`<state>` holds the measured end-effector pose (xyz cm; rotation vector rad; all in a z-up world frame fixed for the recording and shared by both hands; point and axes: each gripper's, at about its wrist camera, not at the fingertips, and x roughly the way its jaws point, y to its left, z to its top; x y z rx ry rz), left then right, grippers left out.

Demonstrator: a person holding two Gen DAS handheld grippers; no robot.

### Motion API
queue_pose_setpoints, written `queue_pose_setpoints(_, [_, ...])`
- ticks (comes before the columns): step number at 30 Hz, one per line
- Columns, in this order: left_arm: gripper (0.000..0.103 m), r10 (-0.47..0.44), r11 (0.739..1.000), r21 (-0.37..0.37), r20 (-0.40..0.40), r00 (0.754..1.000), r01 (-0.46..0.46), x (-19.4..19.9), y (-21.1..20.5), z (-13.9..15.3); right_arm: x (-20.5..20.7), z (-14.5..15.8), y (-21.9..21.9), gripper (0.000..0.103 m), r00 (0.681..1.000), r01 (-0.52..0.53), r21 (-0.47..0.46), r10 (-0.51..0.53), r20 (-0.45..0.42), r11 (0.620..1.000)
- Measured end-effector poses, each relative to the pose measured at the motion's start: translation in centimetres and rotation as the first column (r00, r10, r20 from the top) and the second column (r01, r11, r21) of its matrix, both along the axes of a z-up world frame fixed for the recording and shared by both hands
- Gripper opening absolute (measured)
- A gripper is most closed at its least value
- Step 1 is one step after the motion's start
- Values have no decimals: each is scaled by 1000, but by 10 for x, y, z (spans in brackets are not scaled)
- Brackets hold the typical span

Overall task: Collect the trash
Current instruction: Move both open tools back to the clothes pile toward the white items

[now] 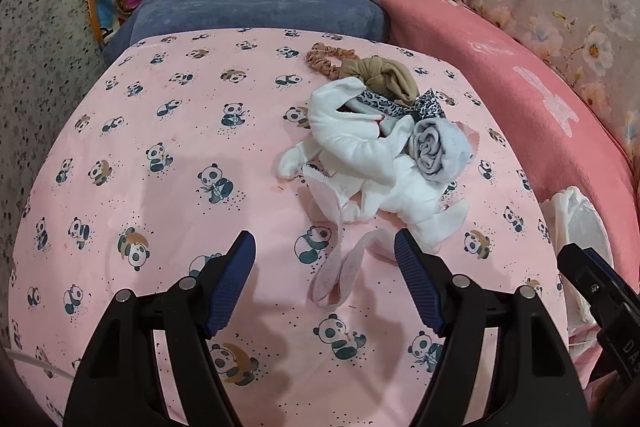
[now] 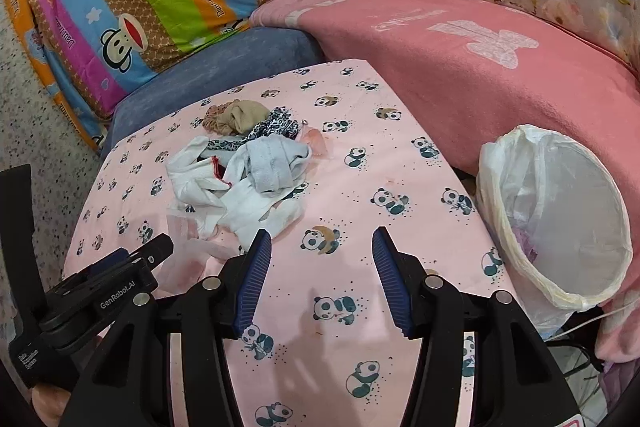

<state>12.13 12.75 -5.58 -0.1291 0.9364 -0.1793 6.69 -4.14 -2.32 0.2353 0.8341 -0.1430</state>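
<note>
Left tool (image 1: 325, 247) wide, empty; clothes pile (image 1: 372, 155) just beyond, far-right. Right tool (image 2: 322, 247) wide, empty; bin (image 2: 560, 219) right.

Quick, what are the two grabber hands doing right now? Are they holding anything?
Left gripper: open, holding nothing, above the panda cloth near the pile of socks.
Right gripper: open, holding nothing, above the cloth beside the bin.
</note>
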Motion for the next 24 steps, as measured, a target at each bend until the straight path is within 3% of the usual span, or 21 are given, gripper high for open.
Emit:
queue_pose_setpoints(15, [69, 10, 998, -68, -33, 999, -12, 33, 14, -6, 46, -32, 23, 54, 997, -43, 49, 46, -59, 998])
queue_pose_setpoints(21, [68, -26, 999, -38, -64, 998, 23, 30, 9, -26, 53, -42, 30, 54, 995, -61, 62, 66, -78, 996])
queue_pose_setpoints(23, [64, -23, 999, -41, -87, 996, 19, 31, 10, -34, 56, -46, 32, 54, 994, -64, 67, 70, -88, 996])
queue_pose_setpoints(24, [56, -25, 999, -49, -96, 995, 21, 31, 11, -36, 57, -48, 32, 54, 993, -66, 66, 72, -93, 996])
